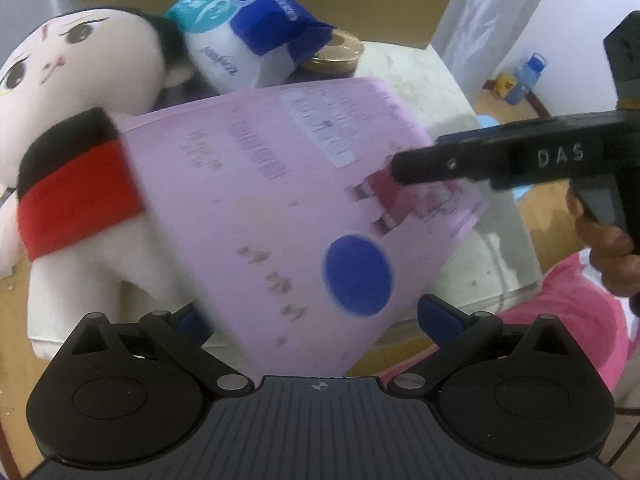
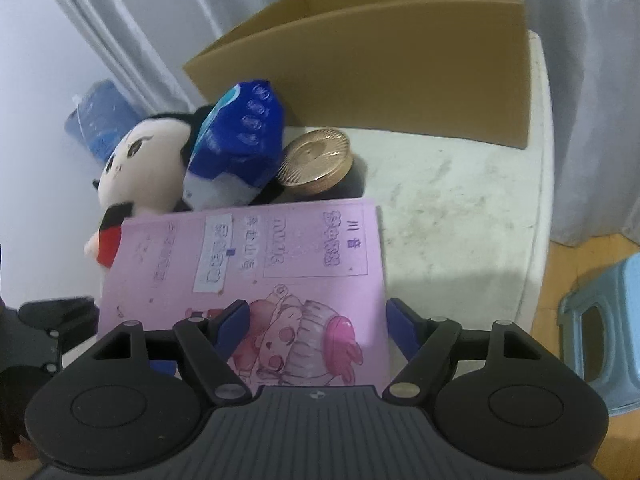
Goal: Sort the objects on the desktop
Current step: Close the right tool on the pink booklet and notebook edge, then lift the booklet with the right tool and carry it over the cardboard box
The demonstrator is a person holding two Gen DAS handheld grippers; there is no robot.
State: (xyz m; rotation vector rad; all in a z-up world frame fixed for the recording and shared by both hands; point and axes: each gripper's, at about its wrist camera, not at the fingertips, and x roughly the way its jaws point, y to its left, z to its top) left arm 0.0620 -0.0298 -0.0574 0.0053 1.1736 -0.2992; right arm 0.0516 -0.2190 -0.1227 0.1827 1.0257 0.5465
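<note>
A pink booklet (image 1: pixel 280 200) (image 2: pixel 300 260) with a cartoon cover lies tilted, its far left part over a plush doll (image 1: pixel 80 80) (image 2: pixel 144 168). Its near corner reaches between the fingers of my left gripper (image 1: pixel 314 316), which stand wide apart; the right pad is clear of the paper. My right gripper (image 2: pixel 316 320) is open too: its left finger lies over the cover and its right finger sits just past the booklet's right edge. Behind are a blue tissue pack (image 1: pixel 240 28) (image 2: pixel 236 144) and a gold round tin (image 1: pixel 336 52) (image 2: pixel 316 160).
An open cardboard box (image 2: pixel 400 72) (image 1: pixel 420 0) stands at the back of the white table (image 2: pixel 460 200). A light blue stool (image 2: pixel 600 320) is on the wooden floor at right. A hand (image 1: pixel 612 256) holds the right tool, and bottles (image 1: pixel 520 76) stand on the floor.
</note>
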